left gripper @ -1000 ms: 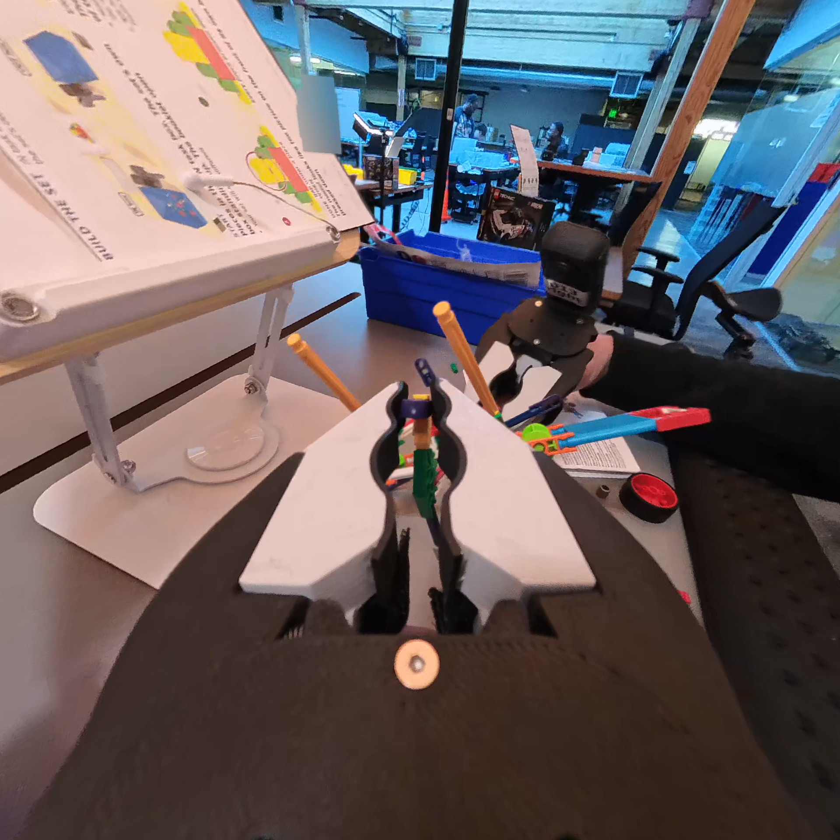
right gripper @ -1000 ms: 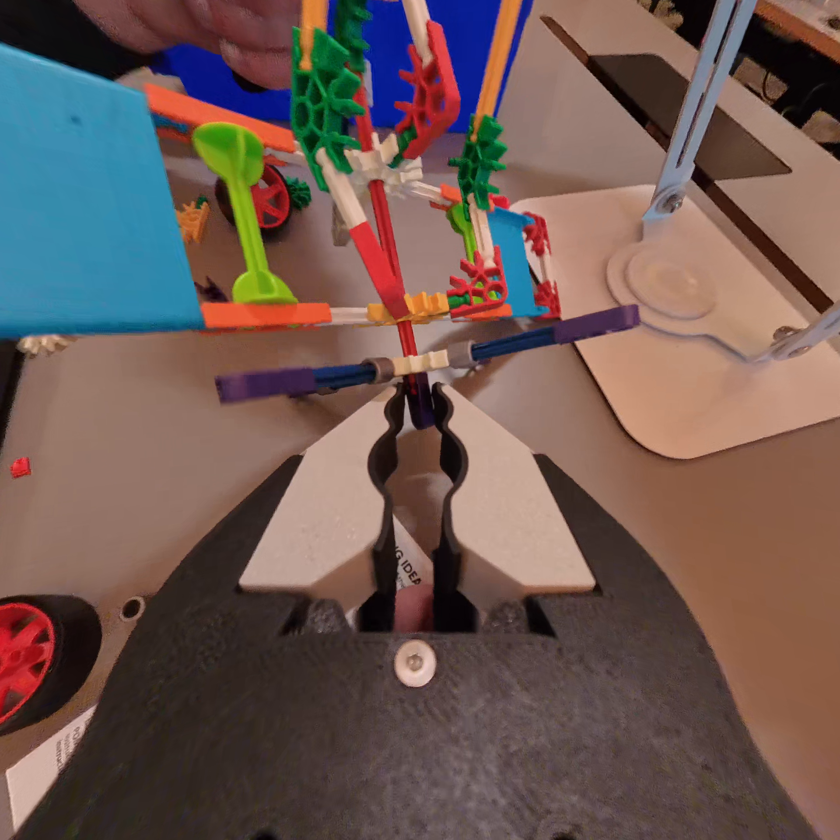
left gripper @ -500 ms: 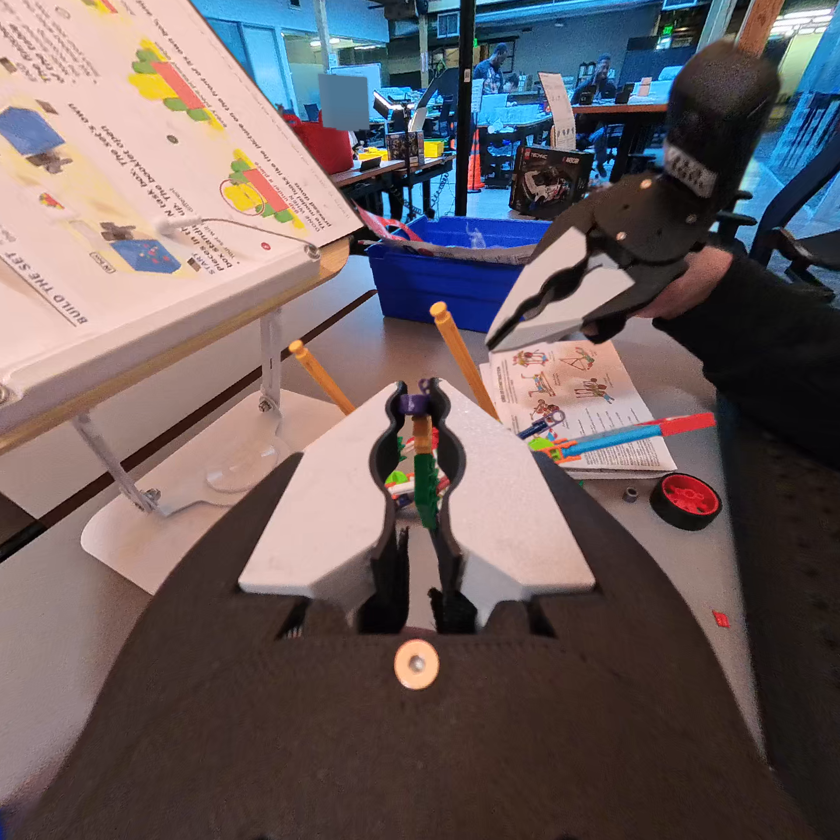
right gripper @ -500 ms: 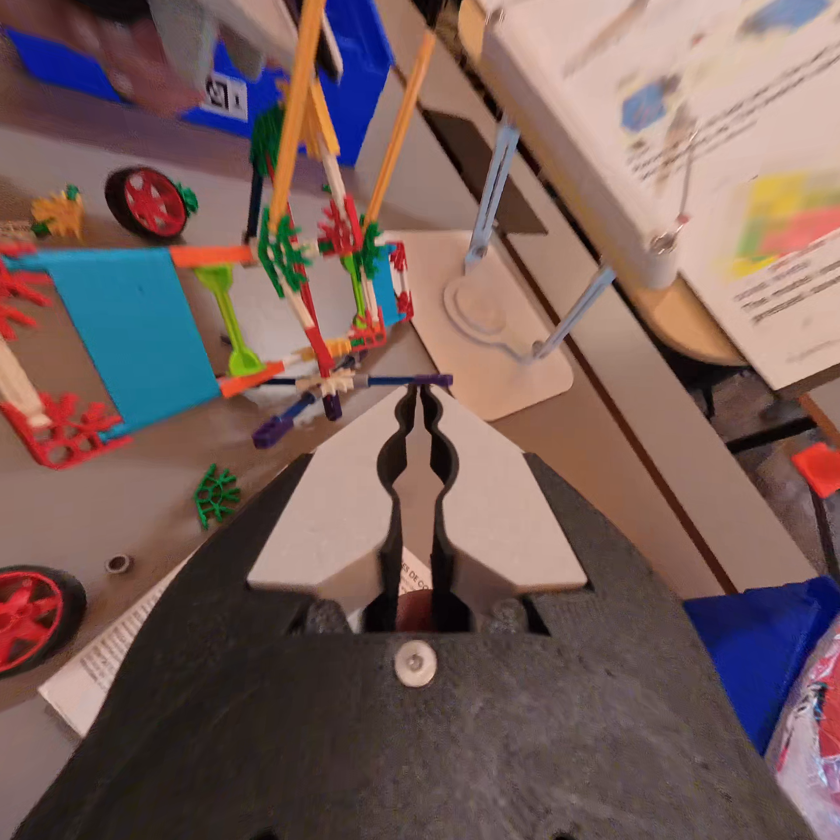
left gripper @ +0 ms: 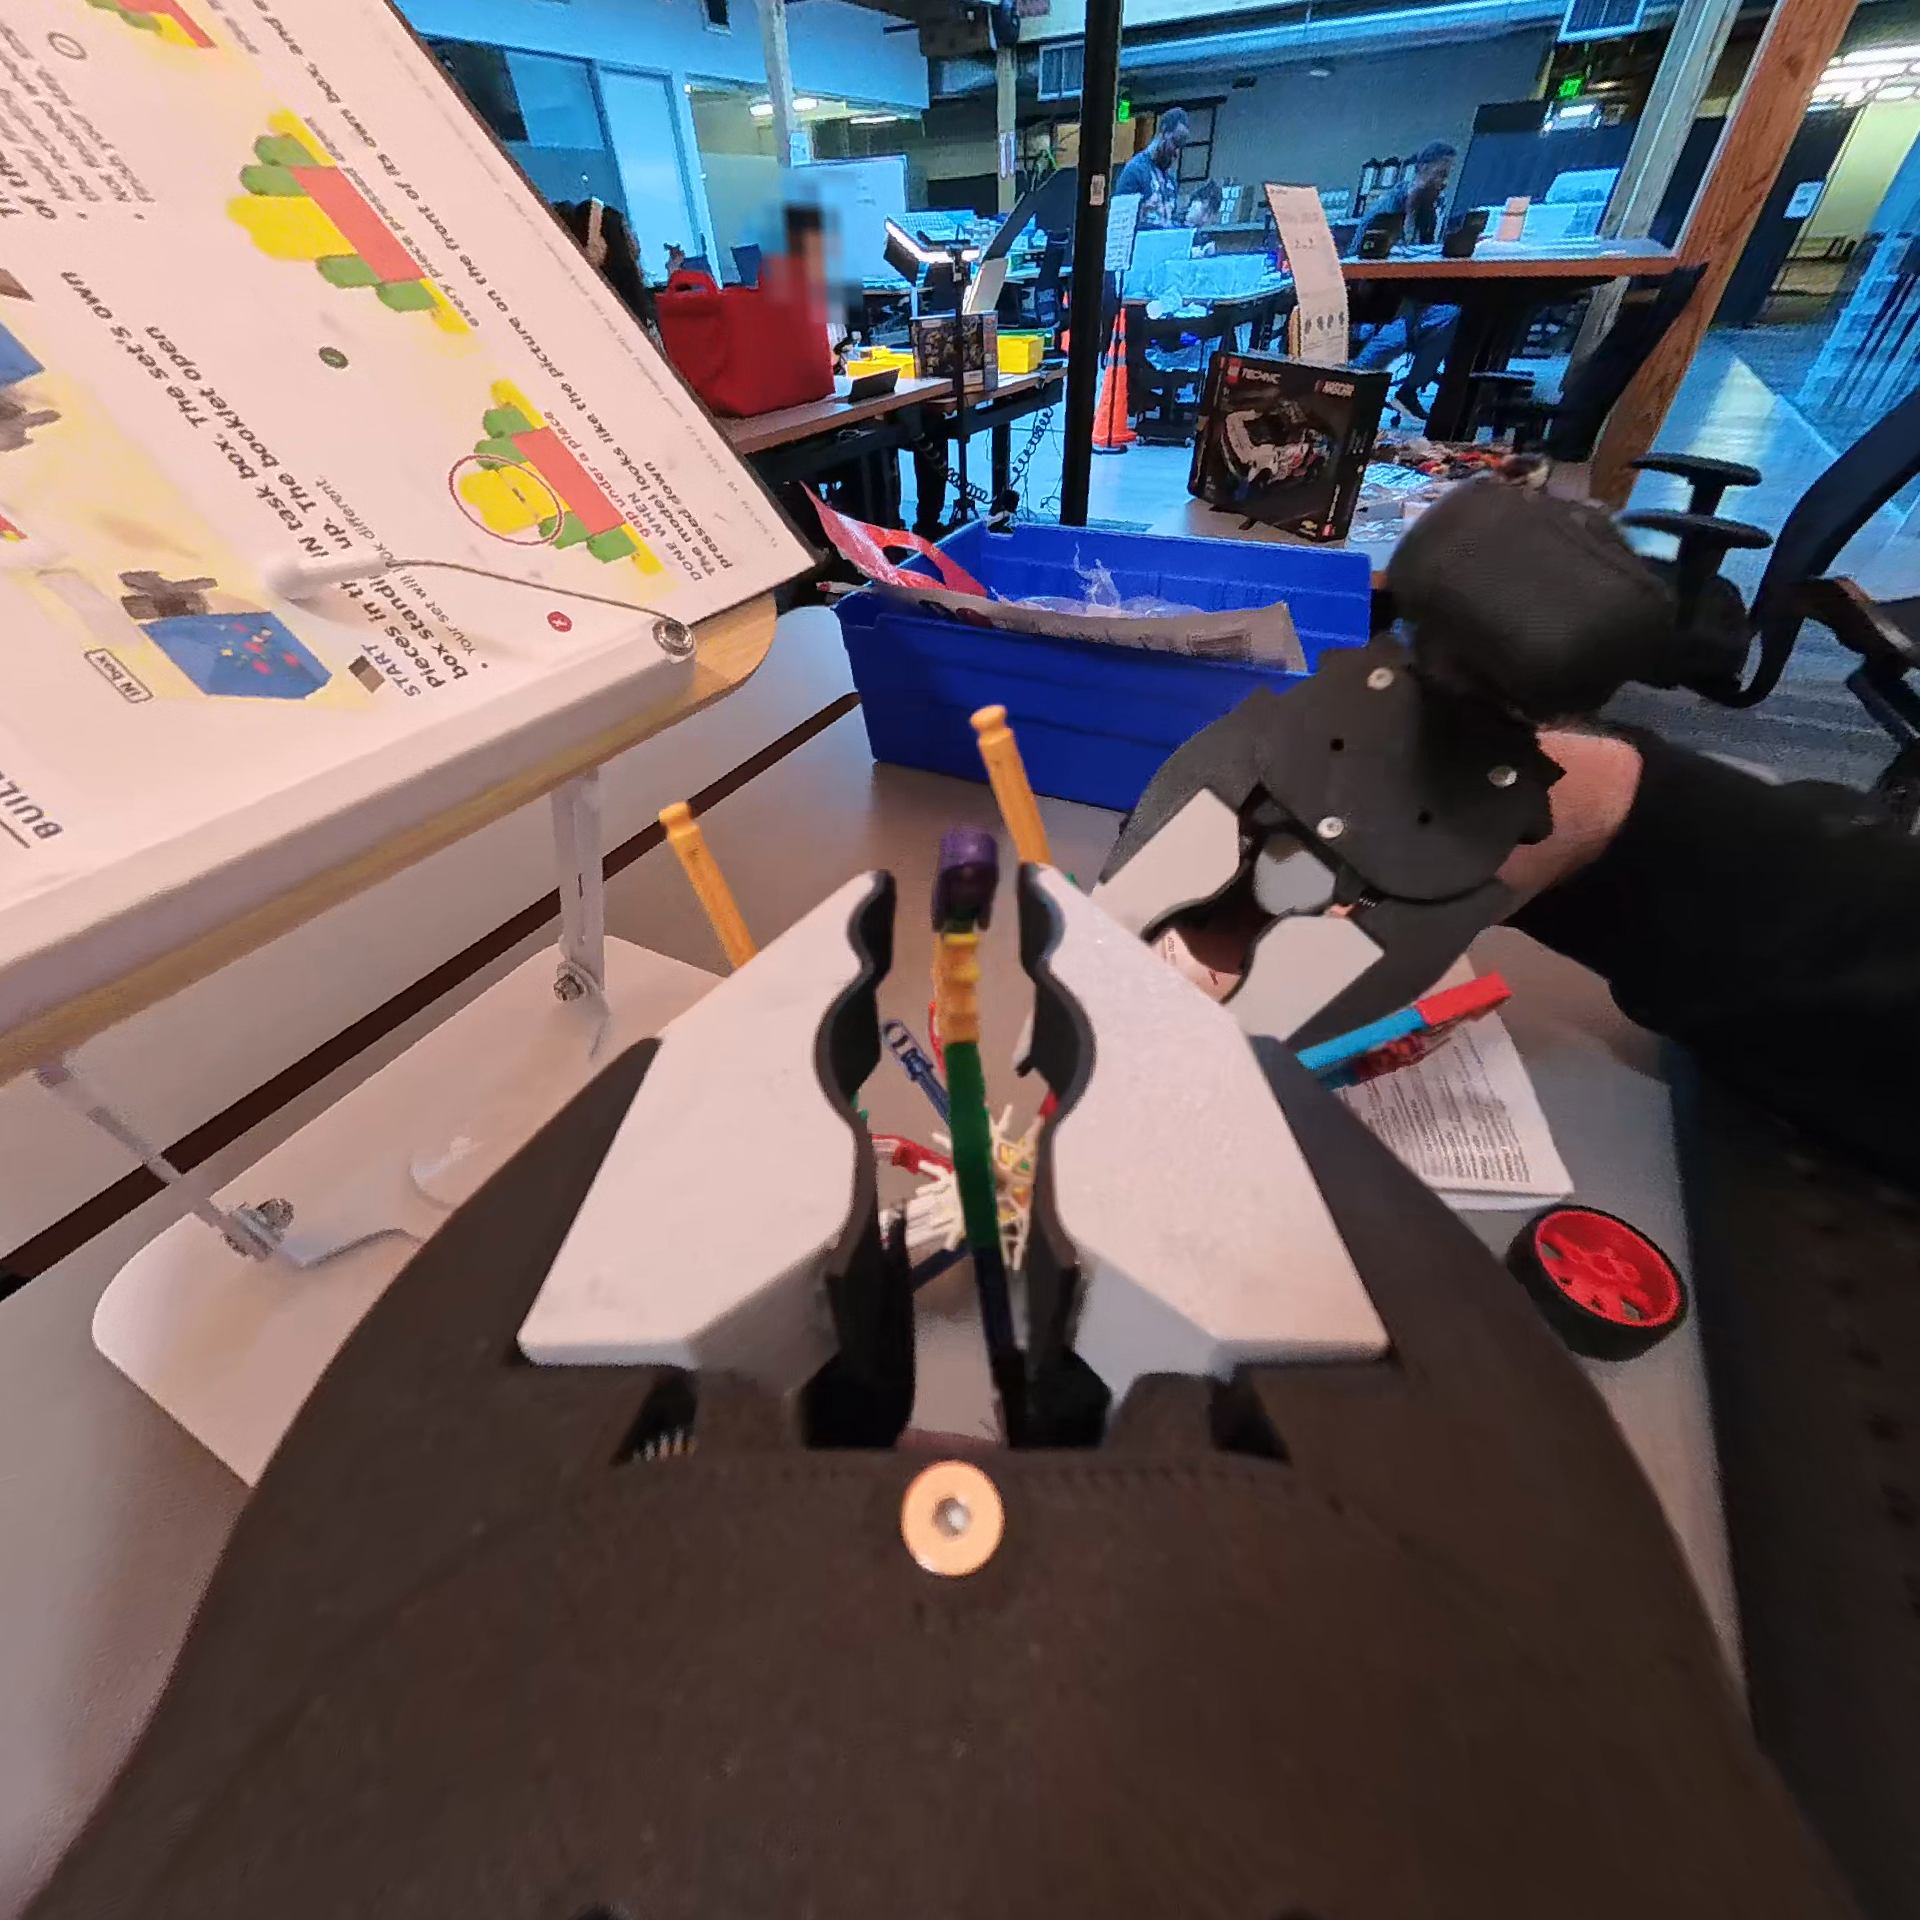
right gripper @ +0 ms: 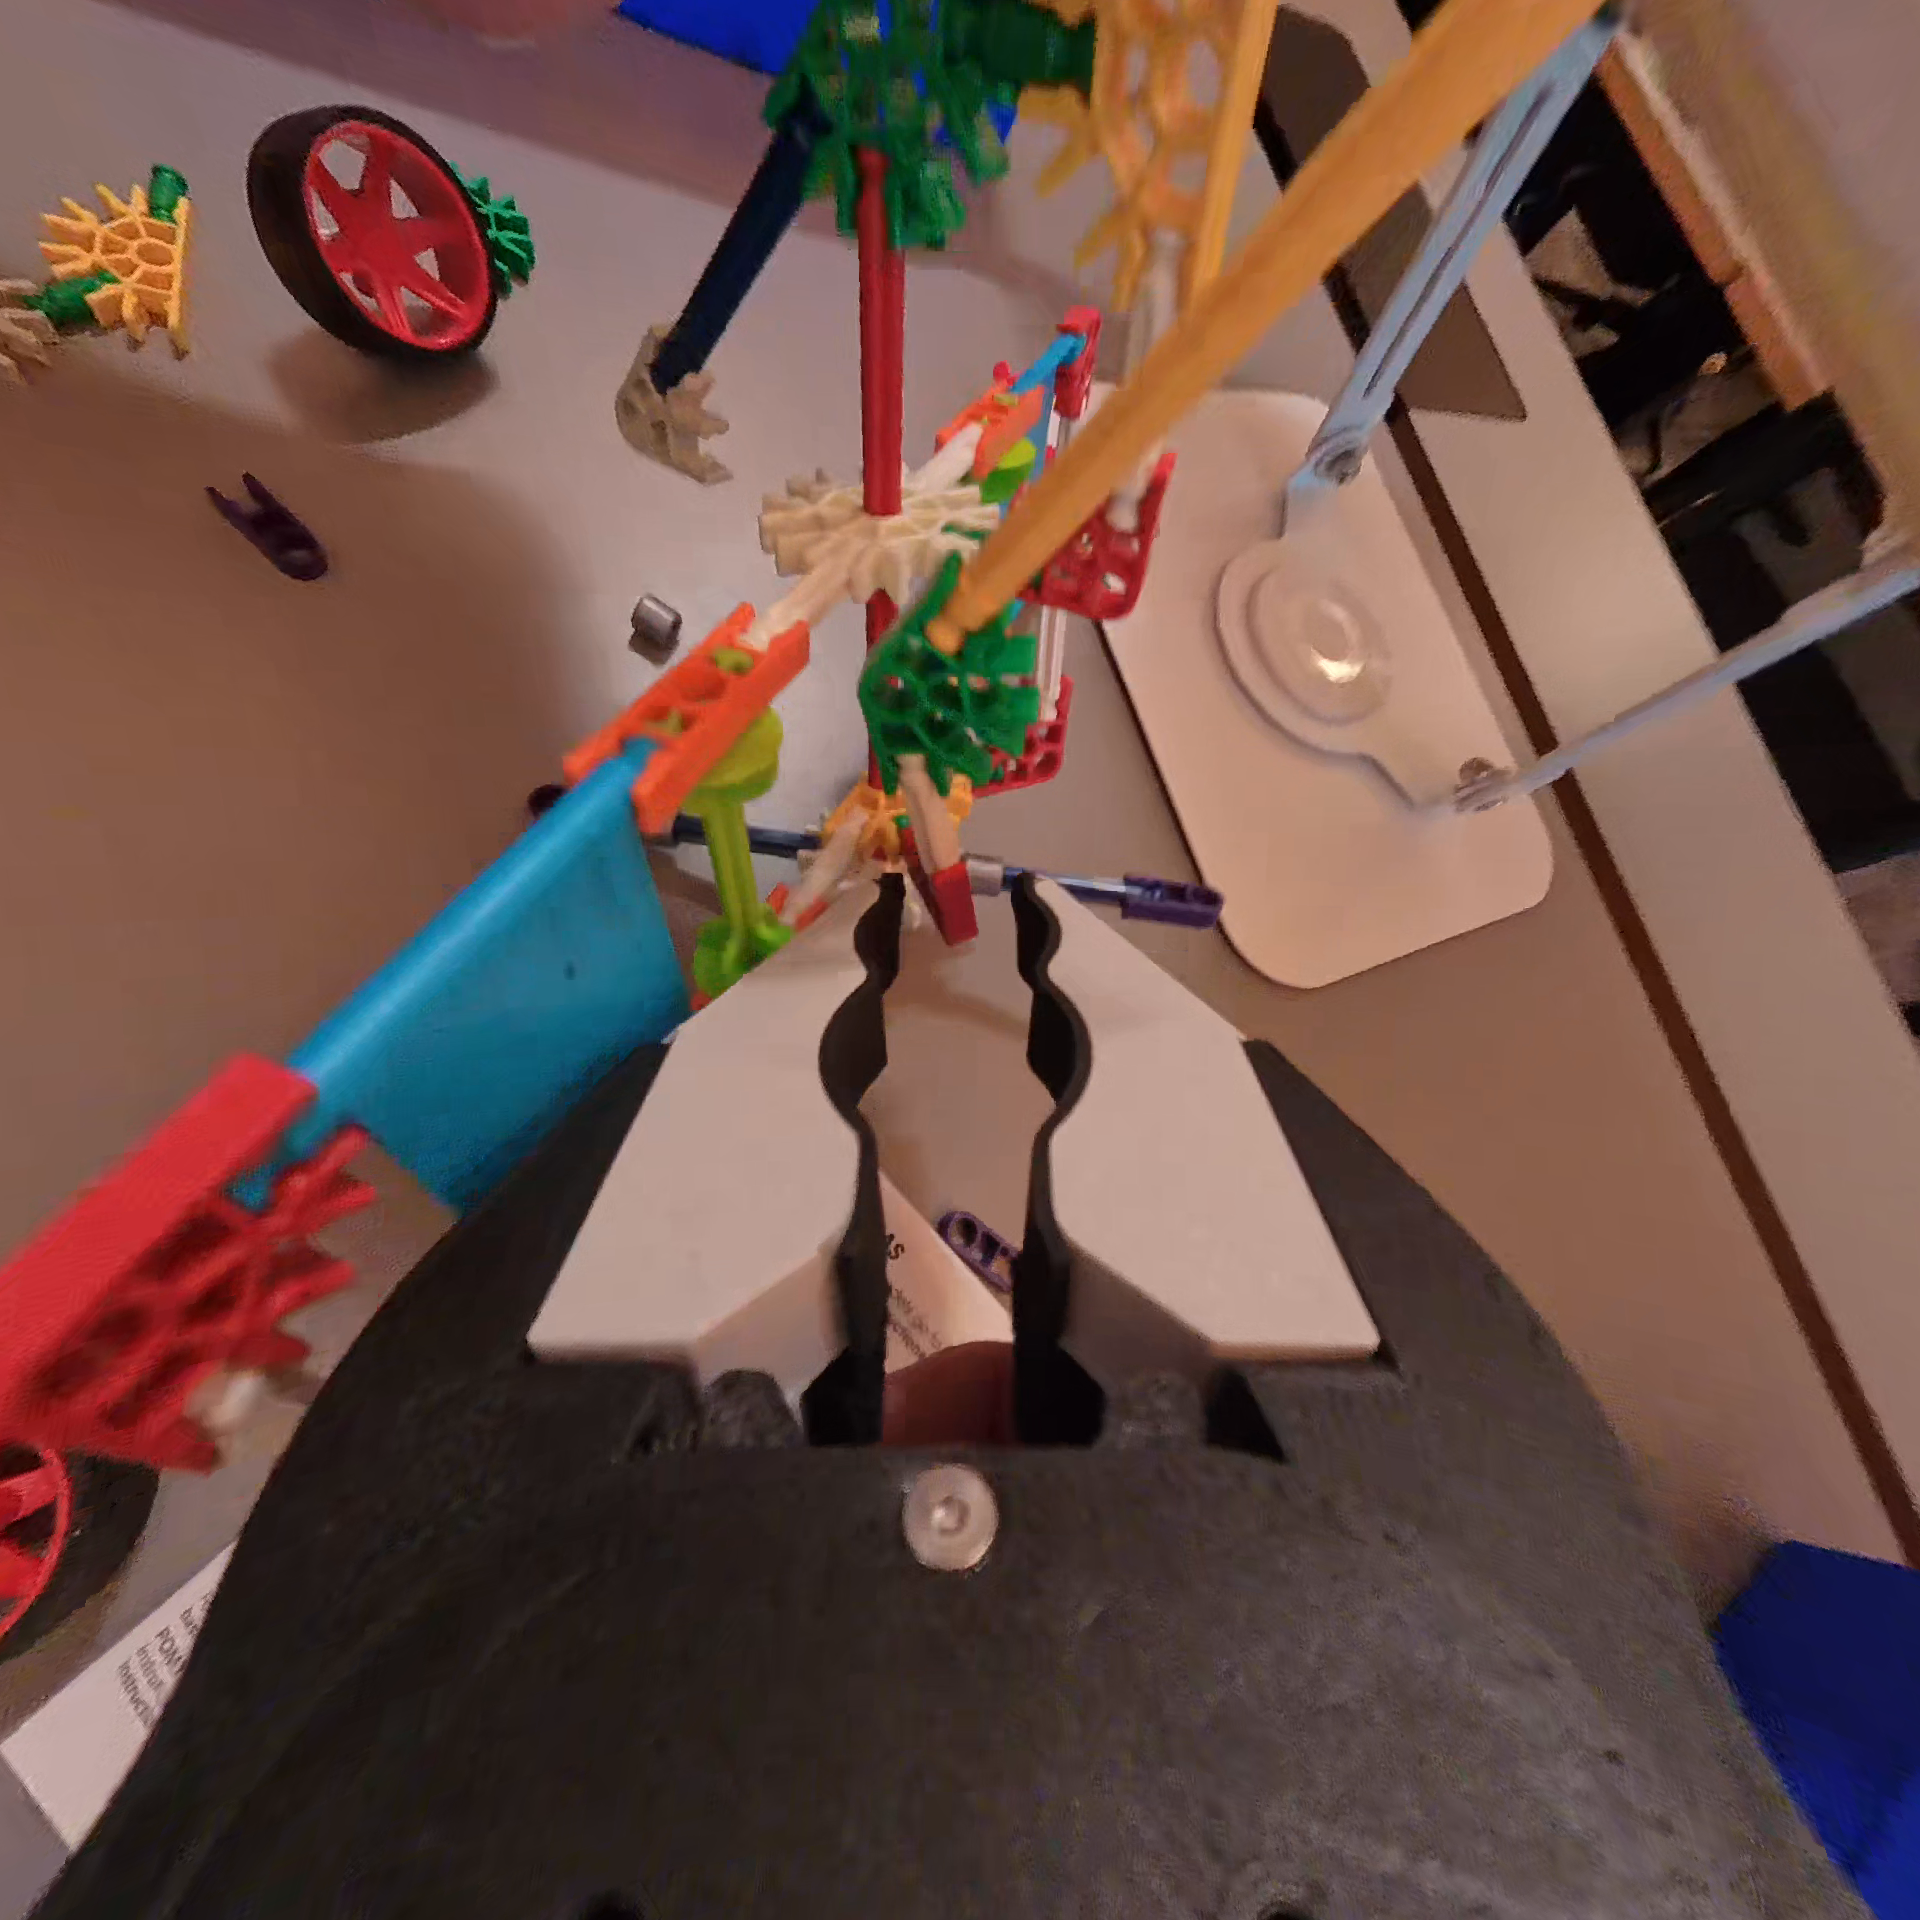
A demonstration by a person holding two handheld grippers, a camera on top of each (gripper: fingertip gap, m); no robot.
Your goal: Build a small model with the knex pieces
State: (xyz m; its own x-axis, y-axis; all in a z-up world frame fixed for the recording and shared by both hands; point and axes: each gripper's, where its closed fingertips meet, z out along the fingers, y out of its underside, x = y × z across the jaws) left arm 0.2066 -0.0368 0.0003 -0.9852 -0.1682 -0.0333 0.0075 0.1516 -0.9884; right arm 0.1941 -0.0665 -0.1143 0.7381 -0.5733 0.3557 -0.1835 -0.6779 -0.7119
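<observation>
two parted grippers, left gripper [left gripper: 956, 914] astride spiky plastic rod model [right gripper: 914, 665].

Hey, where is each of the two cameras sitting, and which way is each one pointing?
Left wrist view: on the left hand-held gripper, facing across the table toward the blue bin; its two fingers show, a green-and-yellow rod between them, plus the right hand-held gripper and a hand.
Right wrist view: on the right hand-held gripper, looking down at the rod-and-connector model; its open fingers show.
Shared: the model and the stand's white base.
</observation>
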